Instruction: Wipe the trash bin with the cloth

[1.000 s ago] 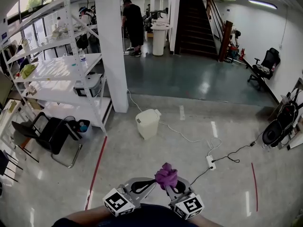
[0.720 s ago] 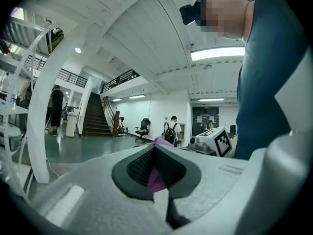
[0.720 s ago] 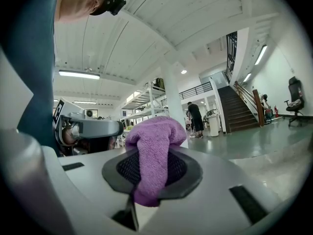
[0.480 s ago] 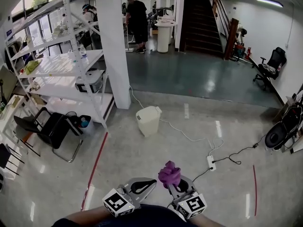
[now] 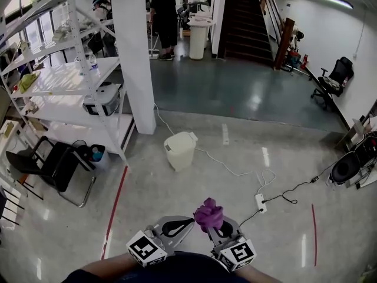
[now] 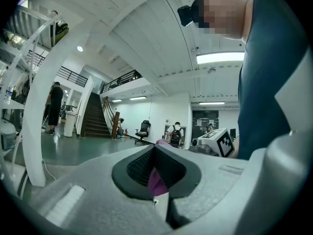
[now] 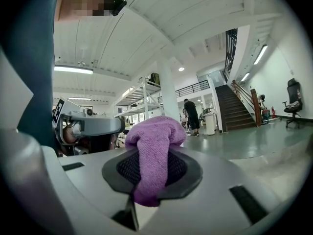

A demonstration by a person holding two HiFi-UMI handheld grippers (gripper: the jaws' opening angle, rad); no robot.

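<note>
Your right tongs (image 7: 152,166) clamp the purple cloth (image 5: 208,214), which bunches above the jaws. Your left tongs (image 6: 155,154) sit closed and empty just beside. The trash bin (image 5: 179,150) stands on the floor (image 5: 159,196), well ahead, near the white pillar (image 5: 136,58).

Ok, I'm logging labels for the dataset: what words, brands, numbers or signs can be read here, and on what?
None can be read.
Marker cubes: only black-and-white square patterns, no letters.
Trash bin: no label visible.
Notices on the dark far wall, left gripper view: too small to read.
</note>
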